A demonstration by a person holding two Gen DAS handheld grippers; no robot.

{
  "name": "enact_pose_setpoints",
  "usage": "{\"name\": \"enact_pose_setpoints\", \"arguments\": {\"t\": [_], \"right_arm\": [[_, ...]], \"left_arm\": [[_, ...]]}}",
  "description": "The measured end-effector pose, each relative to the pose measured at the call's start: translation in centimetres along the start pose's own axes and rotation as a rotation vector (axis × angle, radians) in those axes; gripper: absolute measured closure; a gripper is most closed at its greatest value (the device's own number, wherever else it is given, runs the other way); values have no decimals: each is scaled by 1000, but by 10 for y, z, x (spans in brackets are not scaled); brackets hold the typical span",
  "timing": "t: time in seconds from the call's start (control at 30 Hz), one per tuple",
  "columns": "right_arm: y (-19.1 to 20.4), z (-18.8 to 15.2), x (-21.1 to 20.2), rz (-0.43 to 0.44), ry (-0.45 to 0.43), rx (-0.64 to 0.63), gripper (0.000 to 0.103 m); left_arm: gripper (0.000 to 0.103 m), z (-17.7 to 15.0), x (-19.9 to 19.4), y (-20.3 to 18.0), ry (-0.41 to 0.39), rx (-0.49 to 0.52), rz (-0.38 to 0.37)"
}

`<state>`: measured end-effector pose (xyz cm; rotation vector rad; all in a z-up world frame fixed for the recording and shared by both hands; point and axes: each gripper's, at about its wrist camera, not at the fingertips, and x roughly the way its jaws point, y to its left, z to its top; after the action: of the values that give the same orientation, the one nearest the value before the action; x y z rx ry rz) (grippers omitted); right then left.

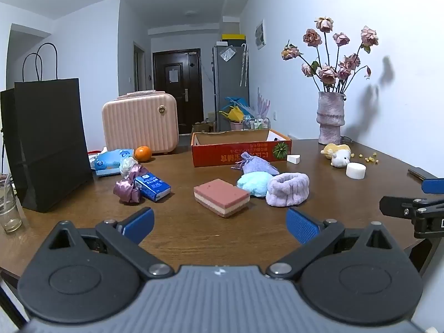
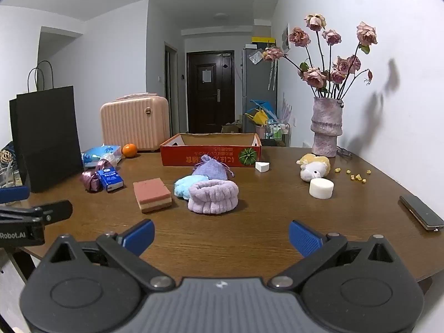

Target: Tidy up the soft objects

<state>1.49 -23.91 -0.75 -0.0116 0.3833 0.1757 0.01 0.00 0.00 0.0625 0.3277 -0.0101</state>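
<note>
Grippers hang wide and empty above the brown wooden table: left gripper, right gripper. Ahead (mid-table) a fluffy lilac headband touches a pale blue plush pouch, beside a pink layered sponge block.

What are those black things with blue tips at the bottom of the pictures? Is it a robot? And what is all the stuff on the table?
It is no robot. A person holds two grabbing tools, one in each hand, and each tool has a camera looking forward along its fingers. One picture comes from the left gripper, the other from the right gripper. The blue tips are their fingers. Both are wide open and hold nothing.

On the brown table lie soft things: a pink sponge, a fluffy purple headband, a light blue cloth, a purple pouch and a plush toy. Behind them stands an open red box.
</note>
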Motion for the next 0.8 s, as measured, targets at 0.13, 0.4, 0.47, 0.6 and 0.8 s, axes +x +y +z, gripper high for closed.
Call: {"name": "enact_pose_setpoints", "arguments": {"t": [0.13, 0.4, 0.47, 0.6, 0.8], "right_arm": [[1, -1, 0, -5, -3, 8, 0], [2, -3, -2, 0, -3, 11, 0], [1, -2, 0, -1, -4, 12, 0], [1, 0, -3, 0, -10, 6, 0], [0, 1, -4, -1, -12, 6, 0]], "left_arm": [[0, 1, -1, 1, -9, -4, -7], [0, -1, 1, 4, -9, -3, -11], [0, -1, 1, 4, -9, -3, -11], [0, 0, 0, 3, -5, -4, -11], [0, 0, -1, 2, -4, -5, -11]]}}
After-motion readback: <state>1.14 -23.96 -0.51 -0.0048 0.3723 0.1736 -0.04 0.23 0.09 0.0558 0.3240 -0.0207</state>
